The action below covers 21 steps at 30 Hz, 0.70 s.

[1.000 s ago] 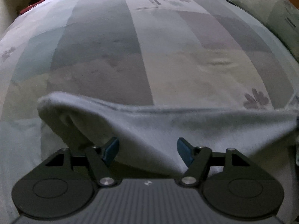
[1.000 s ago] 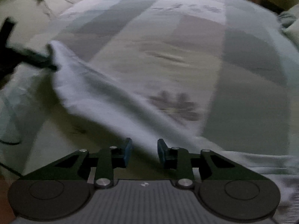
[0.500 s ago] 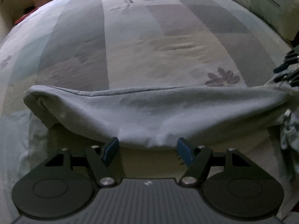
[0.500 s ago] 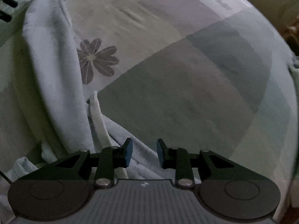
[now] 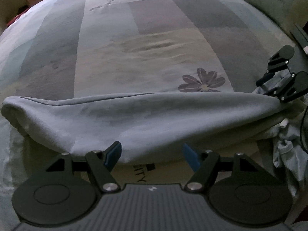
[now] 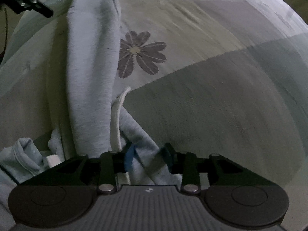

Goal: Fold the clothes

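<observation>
grey fleece, a soft garment, lies on the bed as a long folded band, its length running across from the left gripper toward the right gripper, with the folded ridge facing the far side of the bed and a printed flower just beyond it. it seems stretched between the two so the fold stays straight and flat. the left gripper stands wide apart over the near edge of the band, one pad touching the cloth and nothing pinched, which suggests that end has been let down. the right gripper has just been spreading its jaws; a twisted end of the garment and a white drawstring sit between them, loose rather than squeezed, as far as the dim view lets one judge. near the right end the cloth bunches into a crumpled heap. part of a printed word shows on pale fabric under the near edge.
</observation>
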Each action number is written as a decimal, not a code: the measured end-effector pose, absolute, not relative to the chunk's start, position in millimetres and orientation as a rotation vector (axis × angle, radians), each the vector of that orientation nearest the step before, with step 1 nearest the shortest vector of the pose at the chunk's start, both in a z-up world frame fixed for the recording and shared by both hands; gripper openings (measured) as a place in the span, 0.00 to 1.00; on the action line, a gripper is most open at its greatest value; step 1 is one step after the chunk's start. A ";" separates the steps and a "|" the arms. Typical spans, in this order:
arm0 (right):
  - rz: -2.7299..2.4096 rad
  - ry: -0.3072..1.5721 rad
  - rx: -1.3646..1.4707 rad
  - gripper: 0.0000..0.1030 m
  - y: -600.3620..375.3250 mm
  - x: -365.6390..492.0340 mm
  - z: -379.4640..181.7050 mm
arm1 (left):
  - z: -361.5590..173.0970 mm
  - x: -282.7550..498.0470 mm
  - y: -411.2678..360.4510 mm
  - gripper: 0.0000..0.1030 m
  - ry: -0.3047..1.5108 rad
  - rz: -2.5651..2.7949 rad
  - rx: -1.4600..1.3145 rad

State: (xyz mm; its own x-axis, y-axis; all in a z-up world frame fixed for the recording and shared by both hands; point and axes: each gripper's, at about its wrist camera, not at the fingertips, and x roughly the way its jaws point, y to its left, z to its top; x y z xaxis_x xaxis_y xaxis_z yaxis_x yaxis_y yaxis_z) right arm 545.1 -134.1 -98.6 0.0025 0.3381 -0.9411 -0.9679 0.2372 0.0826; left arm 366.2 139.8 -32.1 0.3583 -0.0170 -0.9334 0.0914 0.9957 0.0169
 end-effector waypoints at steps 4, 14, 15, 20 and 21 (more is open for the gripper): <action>1.211 1.128 -0.762 0.28 -133.7 544.3 -97.8 | -34.0 369.6 127.8 0.70 1.210 -0.086 0.075; 0.971 0.999 -0.712 0.11 -148.0 573.0 -66.4 | -36.8 378.7 118.1 0.70 1.226 -0.080 0.078; 0.938 0.989 -0.701 0.10 -152.1 580.2 -63.5 | -36.7 379.7 117.2 0.70 1.225 -0.082 0.078; 0.777 0.960 -0.704 0.10 -159.2 611.2 -64.5 | -37.0 382.4 116.3 0.70 1.218 -0.087 0.069; 0.742 0.968 -0.694 0.10 -160.7 617.4 -68.1 | -37.3 382.6 116.8 0.70 1.216 -0.086 0.066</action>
